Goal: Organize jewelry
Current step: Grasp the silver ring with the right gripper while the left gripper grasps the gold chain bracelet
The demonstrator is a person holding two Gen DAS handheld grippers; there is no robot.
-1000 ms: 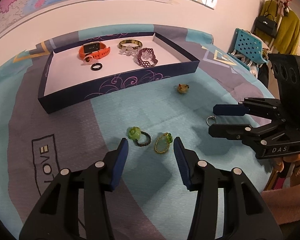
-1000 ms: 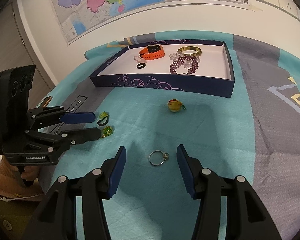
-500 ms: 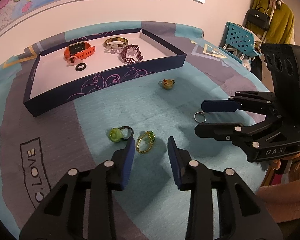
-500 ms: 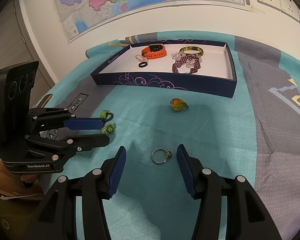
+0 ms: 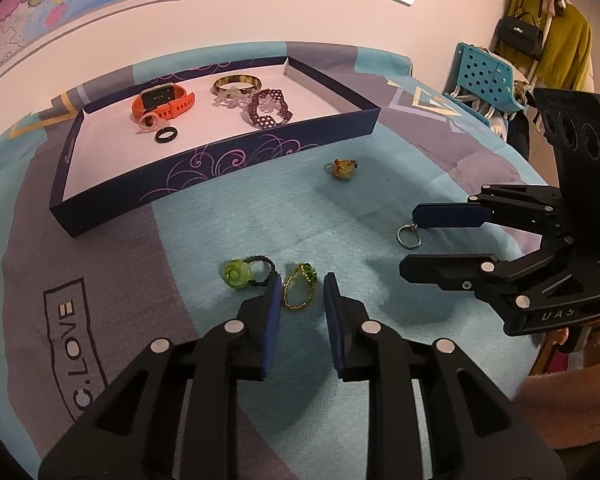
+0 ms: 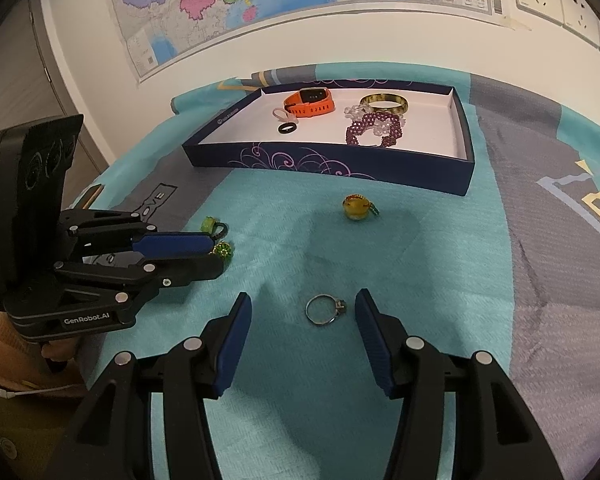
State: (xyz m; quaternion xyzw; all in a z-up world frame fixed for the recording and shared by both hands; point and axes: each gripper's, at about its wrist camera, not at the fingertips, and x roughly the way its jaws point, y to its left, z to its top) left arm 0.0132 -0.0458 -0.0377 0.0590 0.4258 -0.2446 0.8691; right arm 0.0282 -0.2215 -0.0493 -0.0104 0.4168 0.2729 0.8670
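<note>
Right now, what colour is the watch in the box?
Orange watch with a dark face, clearest from the left wrist view.

Flat on the teal cloth: gold-bead ring with green stone (image 5: 299, 290) near centre; green rose ring with black band (image 5: 245, 273) just left of it; silver ring (image 6: 325, 309) to the right; amber bead ring (image 5: 343, 168) farther back. In the navy tray (image 5: 220, 166) at the far side: orange watch (image 5: 163, 101), black ring (image 5: 167, 134), gold bangle (image 5: 236, 82), purple bead bracelet (image 5: 267, 108).
</note>
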